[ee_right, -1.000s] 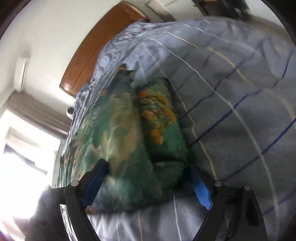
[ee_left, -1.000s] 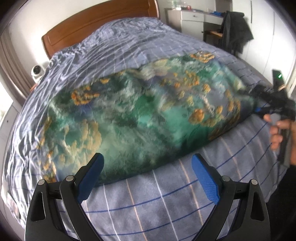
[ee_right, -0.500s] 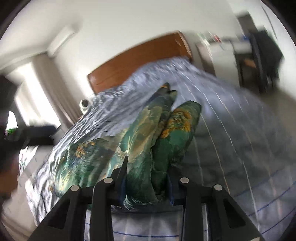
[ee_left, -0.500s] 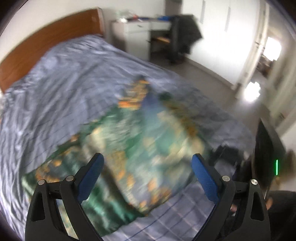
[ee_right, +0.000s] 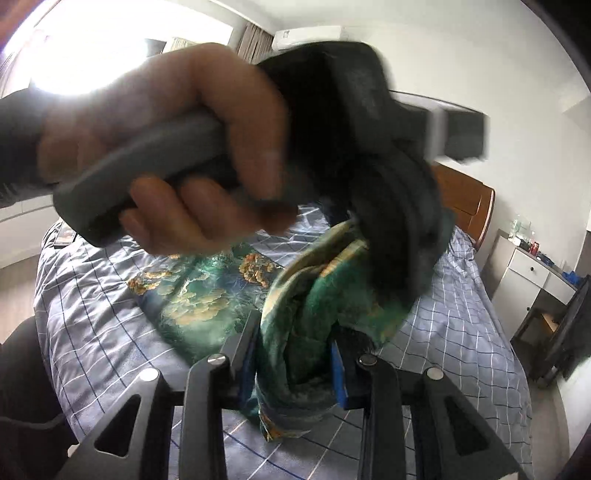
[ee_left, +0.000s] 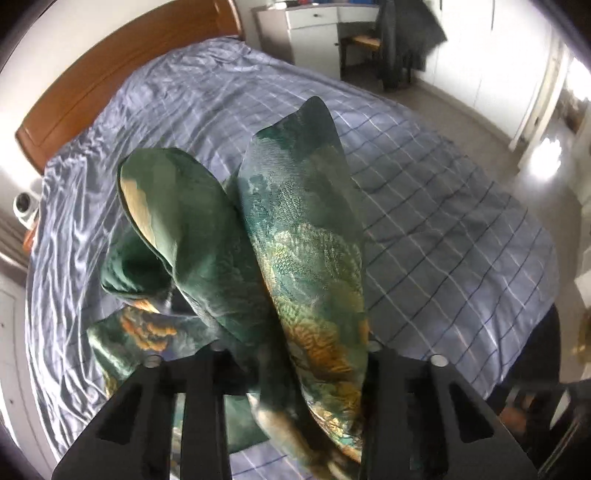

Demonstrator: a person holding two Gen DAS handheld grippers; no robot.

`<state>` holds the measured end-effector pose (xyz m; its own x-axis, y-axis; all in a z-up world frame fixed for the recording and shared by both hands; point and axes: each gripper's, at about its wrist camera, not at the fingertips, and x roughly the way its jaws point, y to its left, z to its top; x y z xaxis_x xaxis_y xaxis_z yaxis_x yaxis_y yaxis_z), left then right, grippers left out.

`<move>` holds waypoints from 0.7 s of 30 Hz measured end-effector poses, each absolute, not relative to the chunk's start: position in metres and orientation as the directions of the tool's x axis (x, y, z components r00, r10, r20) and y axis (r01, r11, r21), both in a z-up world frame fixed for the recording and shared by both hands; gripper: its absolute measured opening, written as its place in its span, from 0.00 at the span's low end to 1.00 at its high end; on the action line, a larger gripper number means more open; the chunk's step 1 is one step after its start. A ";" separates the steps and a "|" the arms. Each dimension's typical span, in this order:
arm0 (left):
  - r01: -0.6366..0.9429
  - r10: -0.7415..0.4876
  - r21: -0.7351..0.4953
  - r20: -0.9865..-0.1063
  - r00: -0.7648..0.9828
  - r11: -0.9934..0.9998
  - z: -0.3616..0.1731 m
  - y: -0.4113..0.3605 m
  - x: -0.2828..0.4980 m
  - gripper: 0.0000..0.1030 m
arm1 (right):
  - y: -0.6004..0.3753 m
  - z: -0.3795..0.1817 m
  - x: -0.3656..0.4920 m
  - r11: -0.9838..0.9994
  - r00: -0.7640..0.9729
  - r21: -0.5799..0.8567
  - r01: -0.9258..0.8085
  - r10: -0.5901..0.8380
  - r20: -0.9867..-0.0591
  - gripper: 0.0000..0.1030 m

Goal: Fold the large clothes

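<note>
Left wrist view: looking down along the left gripper (ee_left: 291, 354) onto the grey-blue checked bedsheet (ee_left: 424, 206).
Left jaws: closing, pads clamping a bunched fold of the green satin garment with orange and cream print (ee_left: 303, 236); fabric filling the gap between them.
Garment from the left wrist: rising in two peaked folds above the fingers, lower part trailing down to the sheet at lower left.
Right wrist view: looking along the right gripper (ee_right: 291, 354), garment (ee_right: 306, 314) wadded between the blue pads (ee_right: 338, 373).
Right jaws: opening slightly, pads pressing on the fabric from both sides.
Garment from the right wrist: one end lifted off the bed in both grippers, the rest lying spread on the sheet (ee_right: 92, 295) behind, print side up.
Left hand (ee_right: 177, 147): wrapping the grey handle of the left gripper, blurred, filling the upper left just above the right gripper.
Background: brown wooden headboard (ee_left: 110, 74) sitting at the far end of the bed, white drawer cabinet (ee_left: 310, 33) standing beside it.
</note>
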<state>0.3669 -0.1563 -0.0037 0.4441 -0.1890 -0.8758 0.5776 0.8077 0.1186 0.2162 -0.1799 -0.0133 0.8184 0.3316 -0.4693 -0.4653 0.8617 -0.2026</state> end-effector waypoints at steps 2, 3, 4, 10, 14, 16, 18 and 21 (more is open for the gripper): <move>0.560 -0.200 0.097 -0.873 0.445 0.823 -0.002 -0.133 0.371 0.29 | -0.185 -0.008 0.223 0.860 0.797 -0.151 -0.487 0.367 -0.480 0.42; 0.547 -0.201 0.087 -0.872 0.446 0.833 -0.002 -0.120 0.376 0.29 | -0.191 -0.003 0.223 0.854 0.778 -0.109 -0.508 0.401 -0.484 0.48; 0.524 -0.201 0.076 -0.869 0.452 0.849 -0.003 -0.099 0.382 0.29 | -0.195 0.005 0.221 0.843 0.752 -0.055 -0.535 0.445 -0.487 0.53; 0.381 -0.225 -0.047 -0.871 0.437 0.923 -0.017 0.009 0.413 0.29 | -0.235 0.011 0.239 0.869 0.712 0.103 -0.484 0.459 -0.532 0.62; 0.283 -0.238 -0.122 -0.876 0.421 0.951 -0.041 0.063 0.426 0.30 | -0.230 -0.006 0.271 0.886 0.683 0.127 -0.445 0.428 -0.591 0.55; 0.233 -0.229 -0.139 -0.876 0.425 0.962 -0.054 0.088 0.430 0.30 | -0.215 -0.011 0.287 0.876 0.651 0.137 -0.462 0.440 -0.619 0.45; 0.196 -0.221 -0.149 -0.875 0.430 0.969 -0.060 0.105 0.427 0.30 | -0.198 -0.017 0.300 0.864 0.628 0.129 -0.487 0.449 -0.635 0.43; 0.143 -0.246 -0.204 -0.874 0.419 0.969 -0.074 0.131 0.425 0.30 | -0.163 -0.029 0.320 0.838 0.587 0.115 -0.533 0.464 -0.663 0.40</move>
<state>0.4250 0.1312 -0.0738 0.4194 -0.2458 -0.8739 0.1430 0.9685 -0.2038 0.3201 -0.1633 -0.0291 0.5873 0.4642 -0.6630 -0.5328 0.8384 0.1151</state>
